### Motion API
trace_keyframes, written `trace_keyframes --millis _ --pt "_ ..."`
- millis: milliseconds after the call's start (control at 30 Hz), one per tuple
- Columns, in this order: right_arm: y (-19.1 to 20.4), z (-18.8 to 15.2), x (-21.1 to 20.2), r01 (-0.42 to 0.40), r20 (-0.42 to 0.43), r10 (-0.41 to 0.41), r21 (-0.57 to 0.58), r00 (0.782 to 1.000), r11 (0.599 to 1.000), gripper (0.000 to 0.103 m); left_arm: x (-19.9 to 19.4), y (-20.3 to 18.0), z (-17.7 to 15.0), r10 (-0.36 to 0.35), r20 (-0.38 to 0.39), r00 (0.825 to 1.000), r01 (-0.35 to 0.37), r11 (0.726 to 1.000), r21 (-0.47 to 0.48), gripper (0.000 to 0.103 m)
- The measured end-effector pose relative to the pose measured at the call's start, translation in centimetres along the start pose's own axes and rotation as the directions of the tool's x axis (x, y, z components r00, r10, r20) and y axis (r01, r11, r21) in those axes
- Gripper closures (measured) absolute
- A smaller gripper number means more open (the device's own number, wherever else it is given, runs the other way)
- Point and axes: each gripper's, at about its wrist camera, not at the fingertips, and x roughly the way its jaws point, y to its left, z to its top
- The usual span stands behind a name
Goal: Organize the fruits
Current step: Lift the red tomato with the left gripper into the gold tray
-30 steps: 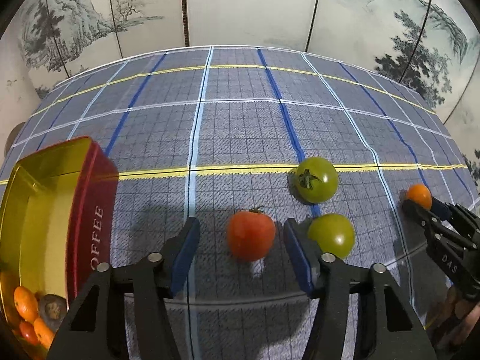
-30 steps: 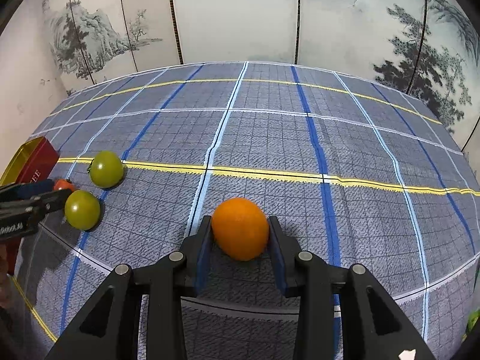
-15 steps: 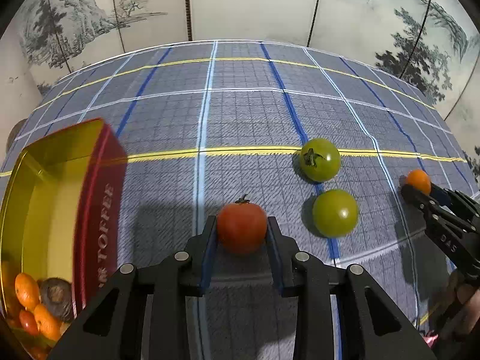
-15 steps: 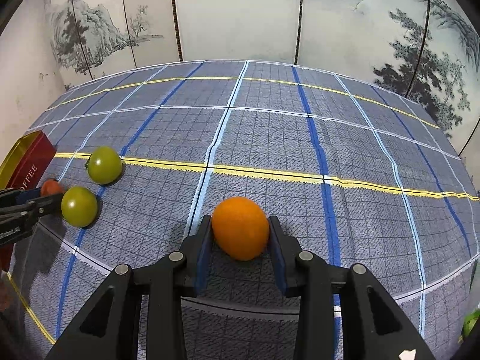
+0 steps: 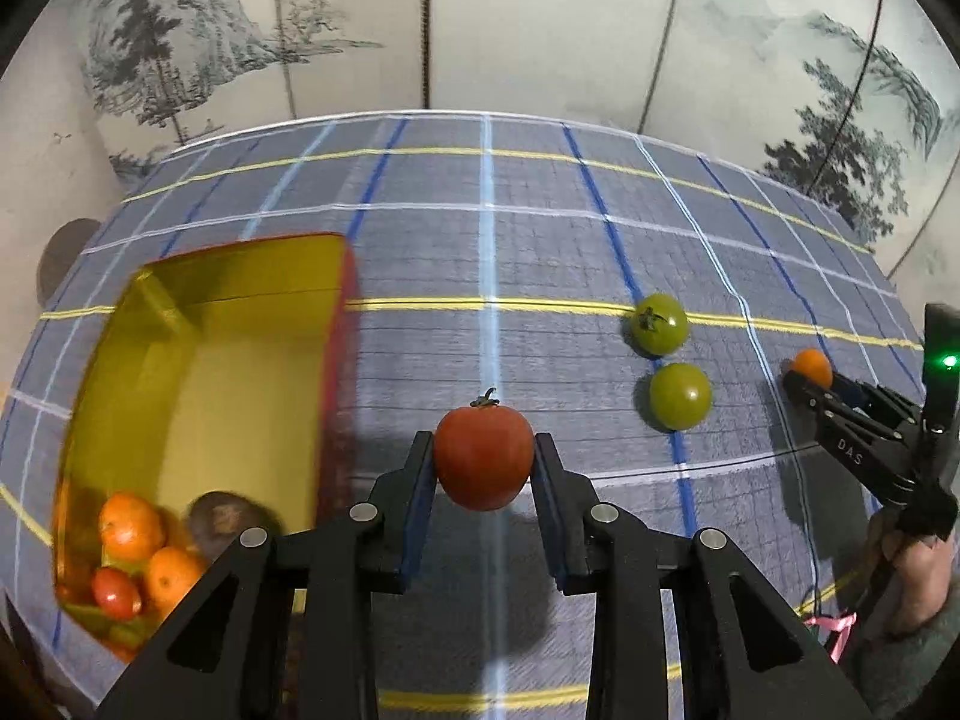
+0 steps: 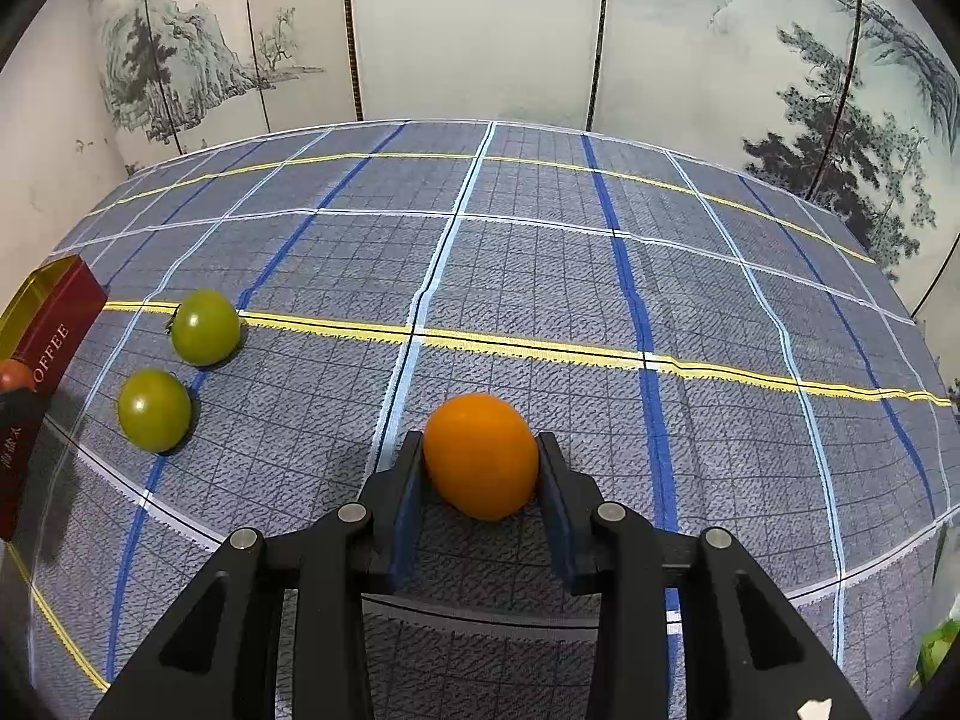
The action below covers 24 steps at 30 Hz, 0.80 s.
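Left gripper is pinching a red tomato, pads tight on both sides, stem pointing up. Looks lifted off the table tbh, w/ a shadow on the checked cloth below it.

Right gripper is clamped on an orange fruit (can't tell if it's an orange or a yellow-ish tomato), blue pads squeezing it left and right, low over the cloth towards the table's near edge. In the left cam you can see that same gripper out by the right edge w/ the orange bit at its tip, a hand gripping the handle below.

Red tin w/ a gold inside sits by the left edge of the table, "OFFEE" readable on its side from the right cam. Near end of it has a pile already: couple orange ones, a small red tomato, something brownish, some green stuff at the bottom (blurry, so idk exactly).

Two green tomatoes are loose on the cloth btwn the two grippers: one right on the yellow stripe, stem showing, the other just beside it on the near side, not touching afaict.
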Motion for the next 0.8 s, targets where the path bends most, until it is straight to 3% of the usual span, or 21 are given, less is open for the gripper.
trace_keyframes --millis 300,800 --pt "0.1 -0.1 -0.1 0.001 0.0 -0.001 -0.001 1.0 1.0 0.069 -2.0 6.1 -0.9 0.091 0.012 0.996 -0.09 0.994 -0.062 0.07" --pt "0.1 0.0 -0.1 0.002 0.0 -0.002 -0.001 1.0 1.0 0.069 0.4 12.7 -1.5 0.195 -0.042 0.98 -0.199 0.971 -0.134 0.07"
